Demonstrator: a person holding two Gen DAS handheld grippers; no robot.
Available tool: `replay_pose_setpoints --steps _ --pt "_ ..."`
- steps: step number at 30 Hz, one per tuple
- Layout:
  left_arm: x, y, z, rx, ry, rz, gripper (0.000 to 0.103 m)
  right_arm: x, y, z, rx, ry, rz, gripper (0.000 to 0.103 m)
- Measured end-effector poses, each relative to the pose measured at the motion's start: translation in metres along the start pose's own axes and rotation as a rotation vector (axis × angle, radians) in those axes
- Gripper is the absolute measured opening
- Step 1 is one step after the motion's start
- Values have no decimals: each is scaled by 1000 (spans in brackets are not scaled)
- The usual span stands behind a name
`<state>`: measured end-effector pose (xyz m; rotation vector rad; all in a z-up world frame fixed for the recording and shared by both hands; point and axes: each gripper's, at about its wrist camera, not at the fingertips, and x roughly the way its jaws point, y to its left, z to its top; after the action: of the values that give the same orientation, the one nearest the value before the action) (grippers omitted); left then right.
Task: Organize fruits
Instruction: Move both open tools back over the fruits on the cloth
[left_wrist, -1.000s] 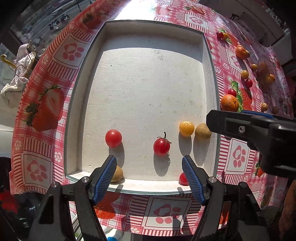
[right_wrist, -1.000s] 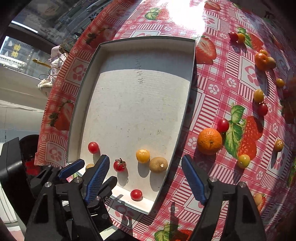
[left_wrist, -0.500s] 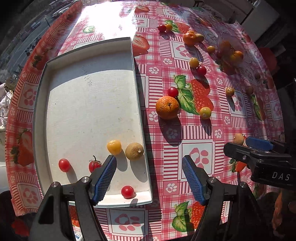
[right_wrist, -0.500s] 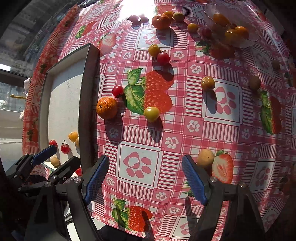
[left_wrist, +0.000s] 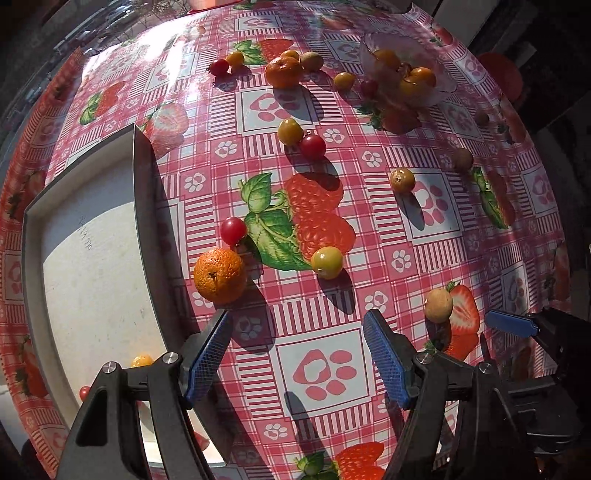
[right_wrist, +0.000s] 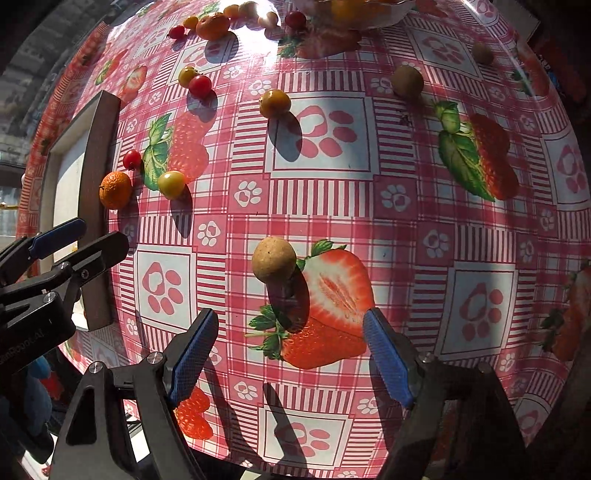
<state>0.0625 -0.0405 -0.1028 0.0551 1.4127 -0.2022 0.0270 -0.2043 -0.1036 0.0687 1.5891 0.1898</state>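
We note both grippers pointing down at the tablecloth (left_wrist: 317, 206), jaws spread, nothing between: left gripper (left_wrist: 297, 354) near the orange (left_wrist: 219, 275) beside the tray (left_wrist: 142, 206); right gripper (right_wrist: 286, 356) just short of a tan round fruit (right_wrist: 274, 260).

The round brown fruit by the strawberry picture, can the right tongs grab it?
Probably yes. The right tongs are open and empty, the brown fruit sits just ahead on the tablecloth, nothing between.
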Motion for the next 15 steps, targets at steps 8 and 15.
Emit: replay_pose_setpoints --steps 8,15 --pt "34 -22 22 51 31 27 74 12 3 4 -36 -15 -5 83" --pt "50 -36 26 71 31 56 74 20 9 17 -58 -33 -8 83"
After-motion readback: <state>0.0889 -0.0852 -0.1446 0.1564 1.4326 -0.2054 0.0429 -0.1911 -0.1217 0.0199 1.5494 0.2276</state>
